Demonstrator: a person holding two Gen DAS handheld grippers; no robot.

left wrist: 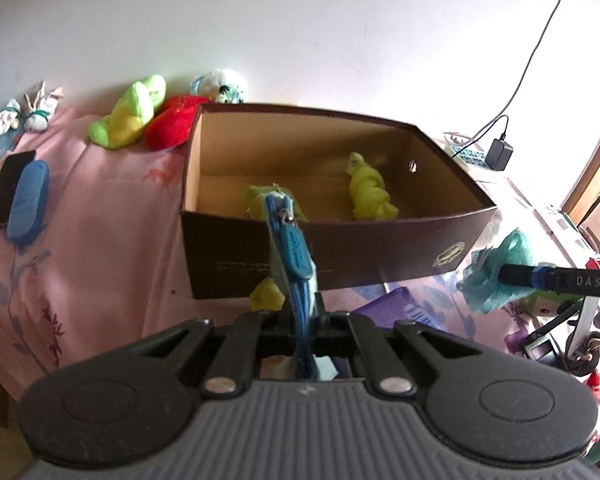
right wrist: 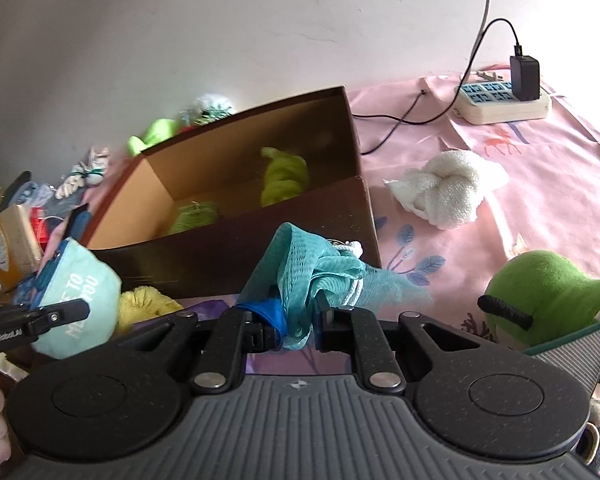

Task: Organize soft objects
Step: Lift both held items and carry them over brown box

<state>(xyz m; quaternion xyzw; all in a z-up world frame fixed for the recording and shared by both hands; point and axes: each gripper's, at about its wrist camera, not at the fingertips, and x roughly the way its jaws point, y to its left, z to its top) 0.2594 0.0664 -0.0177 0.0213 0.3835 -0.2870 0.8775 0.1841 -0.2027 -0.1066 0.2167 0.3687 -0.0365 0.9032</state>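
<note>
Far left against the wall: two small white knotted toys (left wrist: pixel 20 114), then a black phone (left wrist: pixel 8 188) with a blue case (left wrist: pixel 30 200) lying just beside it on the pink sheet (left wrist: pixel 112 216). Next along, a green-yellow plush (left wrist: pixel 130 112) touching a red plush (left wrist: pixel 174 122), and a white fluffy toy (left wrist: pixel 222 84) behind them at the wall.

Left gripper (left wrist: pixel 300 312): fingers clenched on a light blue zip pouch (left wrist: pixel 294 256), held upright in front of the near wall of the brown box (left wrist: pixel 380 248). A small yellow plush (left wrist: pixel 266 296) sits on the sheet just under the pouch, against the box.

Box is open-topped. Inside: a green knotted cloth (left wrist: pixel 368 192) toward the right, another green soft item (left wrist: pixel 256 200) near the front wall, partly hidden behind the pouch.

Right gripper (right wrist: pixel 300 320): fingers clamped on a teal mesh bath pouf (right wrist: pixel 316 276), its white cord (right wrist: pixel 352 292) showing, held just outside the box's near right corner, not inside it.

Right of the box: a white knotted towel (right wrist: pixel 448 188) on the sheet, apart from the box. Behind it, a power strip (right wrist: pixel 504 100) with a black charger (right wrist: pixel 524 76) plugged in. Far right foreground: a green plush (right wrist: pixel 548 296), partly out of view.
</note>
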